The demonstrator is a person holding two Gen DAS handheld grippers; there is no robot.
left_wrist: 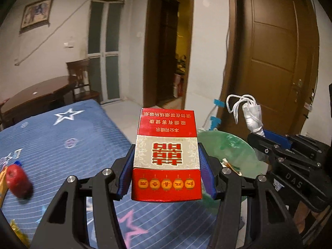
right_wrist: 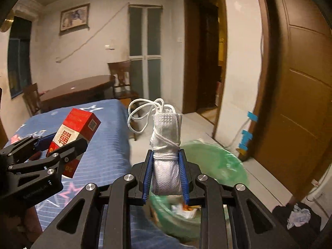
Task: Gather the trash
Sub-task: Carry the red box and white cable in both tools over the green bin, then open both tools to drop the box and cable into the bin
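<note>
My left gripper (left_wrist: 166,157) is shut on a red and white cigarette box (left_wrist: 167,155), held upright above the bed's edge; the box also shows in the right wrist view (right_wrist: 72,137). My right gripper (right_wrist: 166,155) is shut on a rolled white face mask (right_wrist: 167,151) bound with its ear loops, held over the bin; the mask also shows in the left wrist view (left_wrist: 252,118). A bin lined with a green bag (right_wrist: 217,161) stands on the floor beside the bed, with scraps of trash inside; it also shows in the left wrist view (left_wrist: 226,149).
A bed with a blue star-patterned sheet (left_wrist: 62,141) is at left, with a red apple (left_wrist: 18,183) and yellow wrappers on it. A dark wooden table (right_wrist: 81,91) and chairs stand behind. A brown door (right_wrist: 300,83) is at right, a dark bag (right_wrist: 296,217) on the floor.
</note>
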